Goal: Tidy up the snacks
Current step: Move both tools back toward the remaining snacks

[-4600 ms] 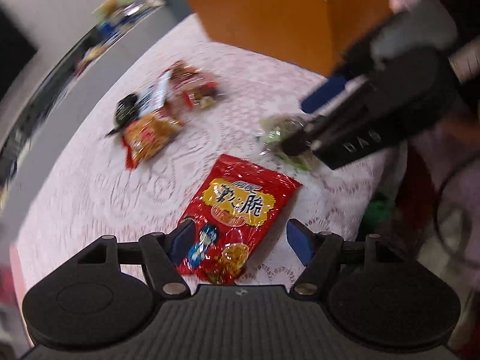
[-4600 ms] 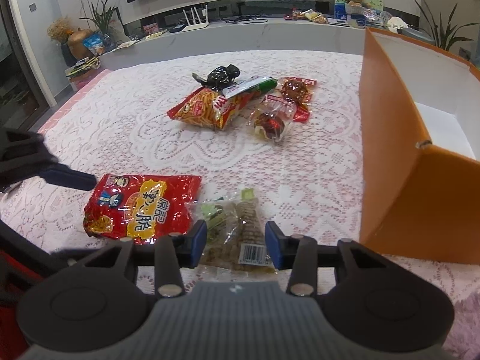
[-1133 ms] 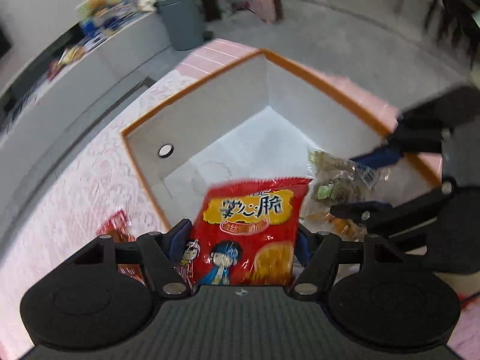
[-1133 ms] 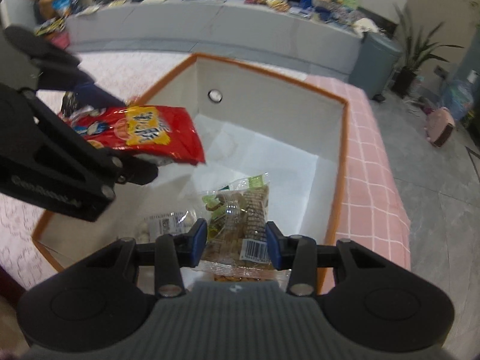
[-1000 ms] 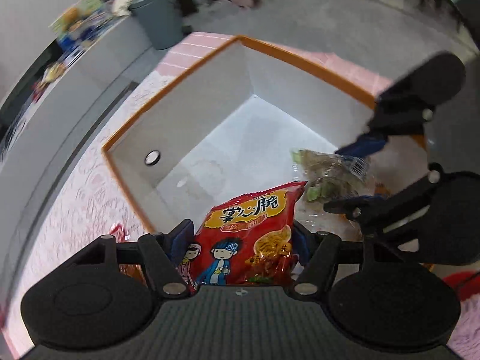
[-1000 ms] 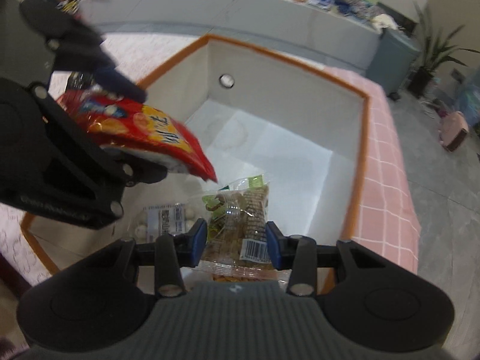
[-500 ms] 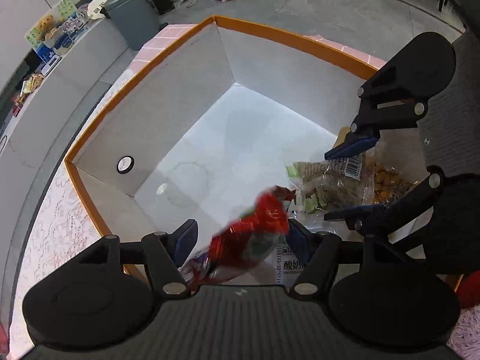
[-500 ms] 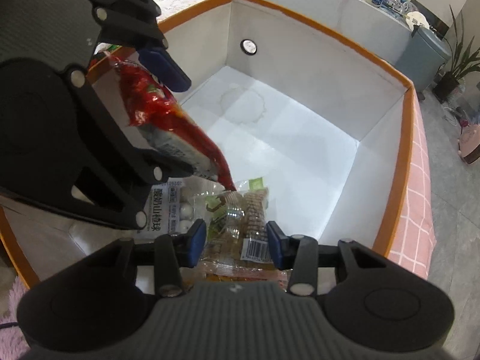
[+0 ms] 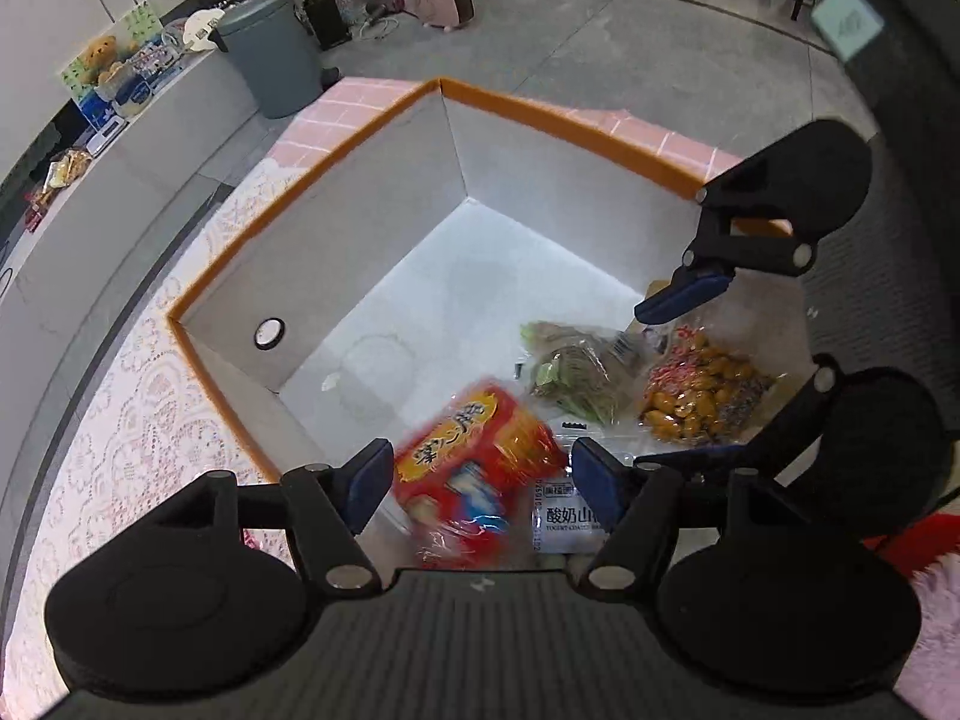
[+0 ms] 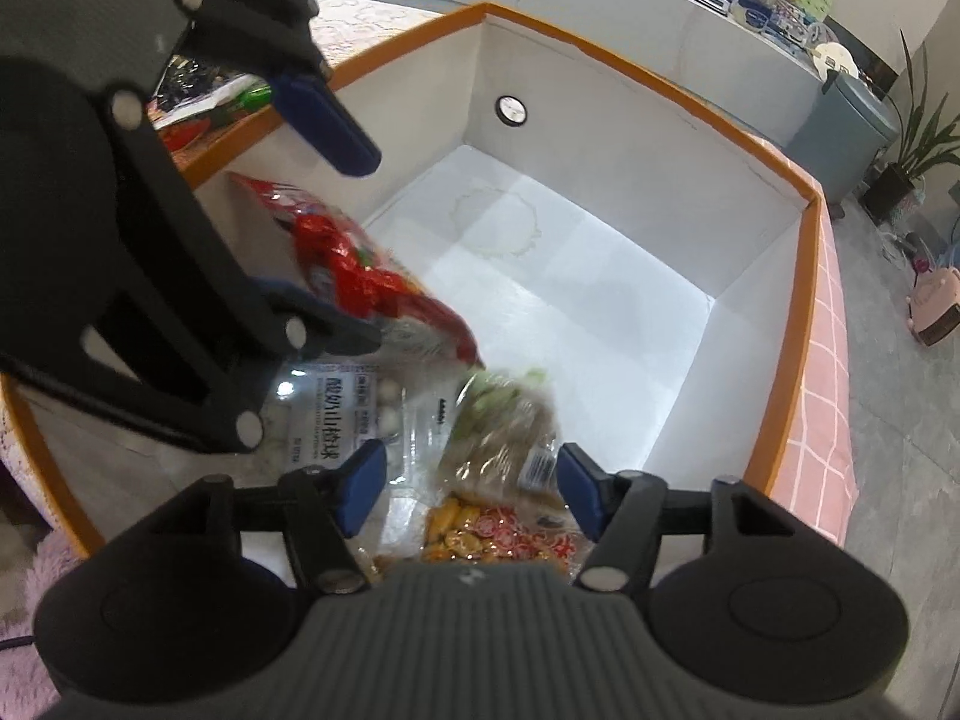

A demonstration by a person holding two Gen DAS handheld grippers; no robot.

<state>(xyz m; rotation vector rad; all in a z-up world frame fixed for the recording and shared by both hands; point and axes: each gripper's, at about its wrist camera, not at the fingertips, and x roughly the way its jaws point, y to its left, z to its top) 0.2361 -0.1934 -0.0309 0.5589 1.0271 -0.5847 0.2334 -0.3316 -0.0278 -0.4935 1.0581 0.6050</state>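
Both grippers hang over the orange box [image 9: 336, 180]: left gripper [image 9: 480, 474] spread, red snack bag [image 9: 474, 468] loose inside; right gripper [image 10: 468, 480] opening, clear green snack pack [image 10: 504, 426] released among the packets.

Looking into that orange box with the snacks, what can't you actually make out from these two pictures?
- Red packet: blurred, both views; print unreadable.
- Clear green packet: blurred, right wrist view; contents unclear.
- White packet: left wrist view, label partly hidden by the left gripper.
- Snacks outside the box: right wrist view, mostly behind the left gripper.
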